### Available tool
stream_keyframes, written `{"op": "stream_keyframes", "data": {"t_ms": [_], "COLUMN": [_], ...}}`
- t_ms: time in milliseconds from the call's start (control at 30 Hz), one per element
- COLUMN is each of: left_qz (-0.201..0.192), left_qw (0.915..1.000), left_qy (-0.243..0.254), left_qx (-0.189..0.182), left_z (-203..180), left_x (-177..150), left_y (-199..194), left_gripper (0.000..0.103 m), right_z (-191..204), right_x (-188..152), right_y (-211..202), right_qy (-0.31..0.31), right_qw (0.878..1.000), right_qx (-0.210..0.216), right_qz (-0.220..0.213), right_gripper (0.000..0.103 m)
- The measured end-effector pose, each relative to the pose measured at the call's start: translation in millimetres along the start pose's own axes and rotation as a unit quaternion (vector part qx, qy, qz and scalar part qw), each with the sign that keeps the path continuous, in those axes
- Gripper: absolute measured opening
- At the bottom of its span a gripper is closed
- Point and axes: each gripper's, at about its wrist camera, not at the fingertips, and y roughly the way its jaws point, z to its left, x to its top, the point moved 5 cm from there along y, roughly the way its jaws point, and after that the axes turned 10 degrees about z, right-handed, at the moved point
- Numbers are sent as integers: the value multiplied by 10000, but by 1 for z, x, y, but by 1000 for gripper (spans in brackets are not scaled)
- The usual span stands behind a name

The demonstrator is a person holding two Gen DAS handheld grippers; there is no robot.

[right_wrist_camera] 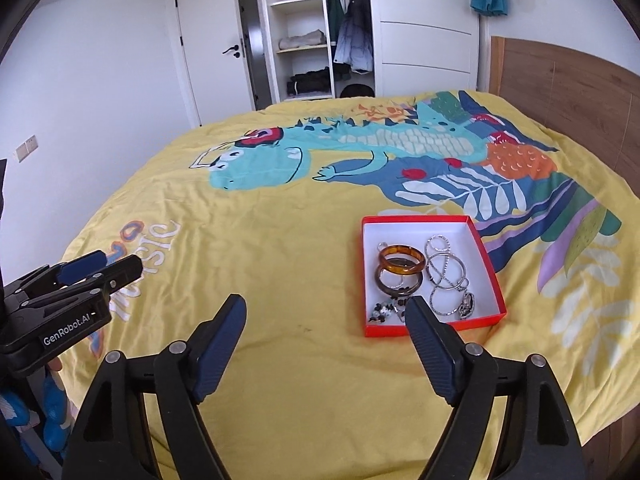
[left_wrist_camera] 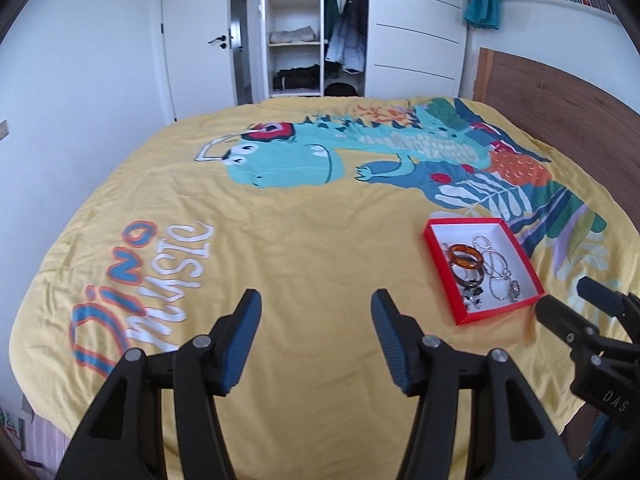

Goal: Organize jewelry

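Note:
A shallow red box [left_wrist_camera: 440, 264] [right_wrist_camera: 490, 276] with a white inside lies on the yellow bedspread. It holds an amber bangle [left_wrist_camera: 466, 258] [right_wrist_camera: 401, 263], a darker bangle [right_wrist_camera: 398, 282], silver chains and bracelets [left_wrist_camera: 496, 268] [right_wrist_camera: 446, 272], and small dark beads [right_wrist_camera: 382, 311]. My left gripper [left_wrist_camera: 316, 306] is open and empty above the bedspread, left of the box. My right gripper [right_wrist_camera: 326, 312] is open and empty, with its right finger [right_wrist_camera: 430, 340] over the box's near edge.
The bedspread [left_wrist_camera: 304, 240] carries a dinosaur print and the words "Dino Music". A wooden headboard [left_wrist_camera: 560, 96] stands at the right. An open wardrobe [left_wrist_camera: 316, 28] and a door [left_wrist_camera: 200, 40] are behind the bed. The near bed edge is under both grippers.

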Motion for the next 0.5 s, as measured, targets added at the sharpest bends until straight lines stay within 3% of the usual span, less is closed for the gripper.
{"op": "stream_keyframes", "data": {"t_ms": [267, 500], "left_qz": [-120, -166], "left_qw": [9995, 9992], "left_qy": [-197, -204], "left_qx": [198, 301], "left_z": [44, 60], "left_x": [-25, -44], "left_y": [-32, -48], "left_gripper": [55, 55], "right_z": [16, 19], "right_x": [-18, -39], "right_y": [-21, -30], "right_qy": [-54, 5], "right_qw": [9999, 9997], "right_qx": [-85, -208], "right_qz": [-105, -103], "right_gripper": [86, 102]}}
